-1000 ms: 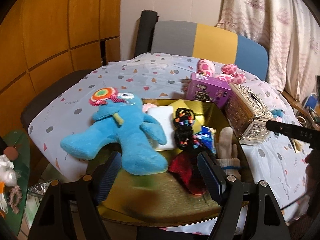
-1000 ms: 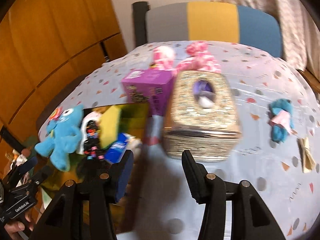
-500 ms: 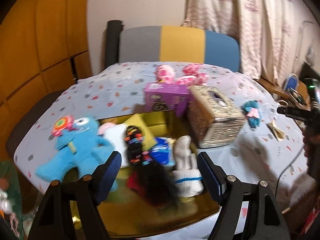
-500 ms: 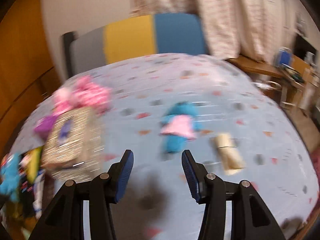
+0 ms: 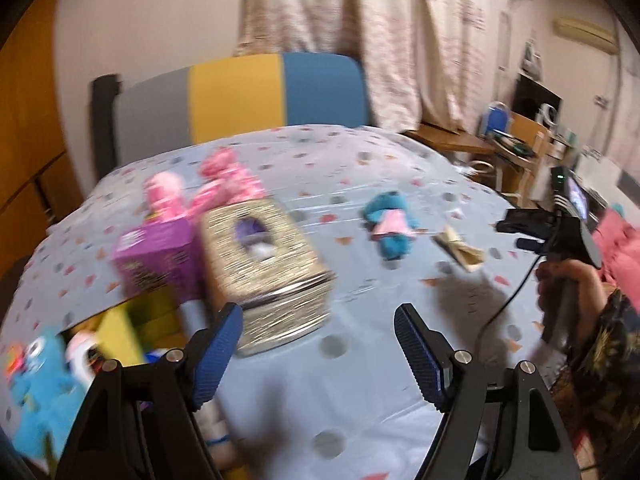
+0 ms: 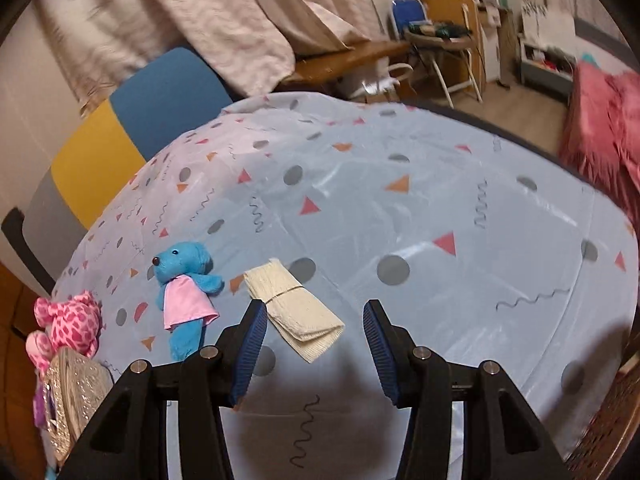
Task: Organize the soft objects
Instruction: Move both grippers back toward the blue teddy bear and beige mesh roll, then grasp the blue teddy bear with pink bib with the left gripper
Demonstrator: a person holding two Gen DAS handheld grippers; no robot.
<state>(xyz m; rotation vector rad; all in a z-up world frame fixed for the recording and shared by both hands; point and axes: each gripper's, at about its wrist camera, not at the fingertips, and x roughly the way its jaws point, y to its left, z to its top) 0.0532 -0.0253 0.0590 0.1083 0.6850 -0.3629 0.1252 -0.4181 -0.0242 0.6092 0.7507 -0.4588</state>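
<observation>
Right tongs (image 6: pixel 314 346) gape empty above the cream cloth (image 6: pixel 294 315); left tongs (image 5: pixel 318 354), blurred, seemingly empty too.

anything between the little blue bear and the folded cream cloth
Nothing: bare tablecloth separates the blue bear from the cream cloth, clearest in the right wrist view.

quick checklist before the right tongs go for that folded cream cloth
1. Right tongs empty and open: ok, nothing between the pads.
2. Folded cloth lined up with the gap: not ok, it sits toward the left pad.
3. Cloth free of neighbours: ok, the blue bear lies apart to its left.
4. Cloth flat on the tablecloth: ok, banded and folded.
5. Left tongs out of the way: ok, open and empty over the table near the gold tissue box.
6. Pads low enough to grip: cannot tell.
</observation>
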